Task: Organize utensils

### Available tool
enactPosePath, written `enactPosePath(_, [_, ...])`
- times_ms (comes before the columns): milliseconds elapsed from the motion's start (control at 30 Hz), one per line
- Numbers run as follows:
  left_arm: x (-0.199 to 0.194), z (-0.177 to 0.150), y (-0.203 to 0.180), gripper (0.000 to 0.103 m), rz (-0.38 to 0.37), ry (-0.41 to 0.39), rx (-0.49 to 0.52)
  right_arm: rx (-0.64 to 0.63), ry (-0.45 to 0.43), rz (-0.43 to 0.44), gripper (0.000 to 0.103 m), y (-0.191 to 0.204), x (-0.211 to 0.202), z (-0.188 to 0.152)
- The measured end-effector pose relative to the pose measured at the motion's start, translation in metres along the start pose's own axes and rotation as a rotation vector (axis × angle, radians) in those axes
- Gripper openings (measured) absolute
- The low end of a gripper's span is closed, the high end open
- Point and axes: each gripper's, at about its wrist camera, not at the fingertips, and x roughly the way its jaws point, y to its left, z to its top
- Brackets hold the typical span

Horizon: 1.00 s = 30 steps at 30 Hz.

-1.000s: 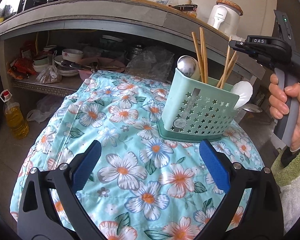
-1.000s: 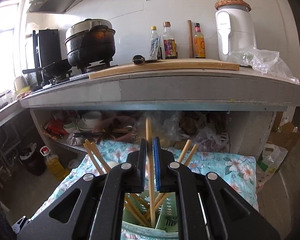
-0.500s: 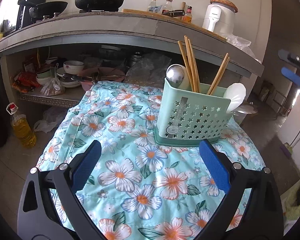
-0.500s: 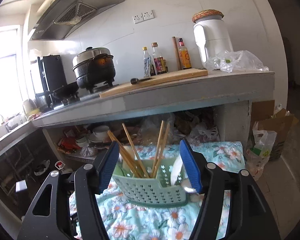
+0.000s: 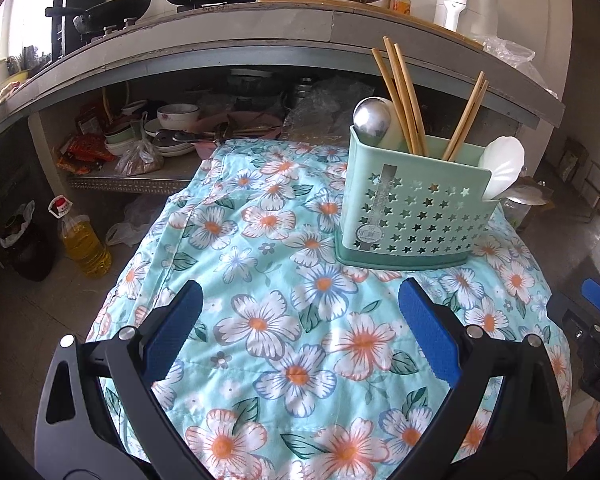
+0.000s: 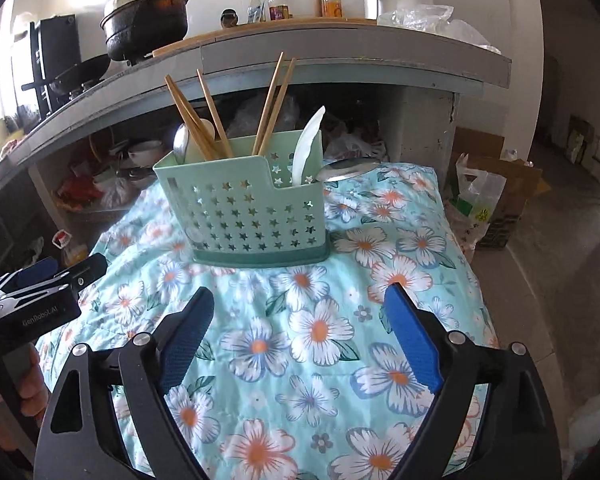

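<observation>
I have both grippers hanging over the floral blue cloth (image 5: 284, 320), and neither holds anything. My left gripper (image 5: 300, 336) has its blue-padded jaws spread wide, with only cloth showing between them. My right gripper (image 6: 300, 340) is opening its jaws at this moment; they already stand far apart and nothing sits between the pads, just the flower print below.

The mint-green utensil caddy (image 6: 244, 208) with star-shaped holes stands upright on the cloth, ahead of both grippers and well clear of their fingertips. Inside it I see wooden chopsticks (image 5: 400, 92) leaning in two bunches, a metal spoon (image 5: 372, 122) with its bowl up at the caddy's left end in the left view, and a white spoon (image 5: 504, 164) sticking out of the lower compartment at the other end. Another metal spoon (image 6: 346, 168) pokes out level beside the white one in the right view.

From the right wrist I see the left gripper at the cloth's left edge, with a person's fingers (image 6: 32, 380) on its handle. Behind the caddy runs a grey counter (image 6: 340, 56) bearing a black pot (image 6: 146, 20) and bottles (image 6: 278, 2).
</observation>
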Motion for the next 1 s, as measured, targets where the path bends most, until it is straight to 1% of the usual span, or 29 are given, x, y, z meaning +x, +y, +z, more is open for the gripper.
enactPosePath(233, [-0.001, 0.002, 0.007, 0.095, 0.058, 0.010, -0.027, -0.015, -0.008, -0.042, 0.096, 0.003, -0.003, -0.002])
enactPosePath(567, [-0.005, 0.003, 0.009, 0.095, 0.090, -0.002, -0.021, -0.016, 0.011, -0.067, 0.096, 0.004, -0.001, -0.005])
enactPosePath(667, [-0.003, 0.003, 0.009, 0.095, 0.087, 0.000, -0.019, -0.009, 0.013, -0.064, 0.096, 0.003, 0.000, -0.005])
enactPosePath(733, [-0.001, 0.002, 0.011, 0.095, 0.057, 0.002, -0.022, 0.009, 0.018, -0.047, 0.096, -0.001, 0.002, -0.004])
enactPosePath(800, [0.001, 0.003, 0.014, 0.095, -0.015, -0.006, -0.040, 0.038, 0.023, -0.005, 0.096, -0.008, 0.004, -0.001])
enactPosePath(900, [0.008, 0.006, 0.018, 0.095, -0.151, -0.033, -0.072, 0.110, 0.026, 0.090, 0.096, -0.024, 0.012, 0.004])
enactPosePath(933, [0.011, 0.007, 0.020, 0.095, -0.201, -0.041, -0.075, 0.131, 0.027, 0.125, 0.096, -0.028, 0.016, 0.006])
enactPosePath(1000, [0.021, 0.011, 0.018, 0.095, -0.277, -0.049, -0.063, 0.179, 0.027, 0.197, 0.096, -0.040, 0.028, 0.009])
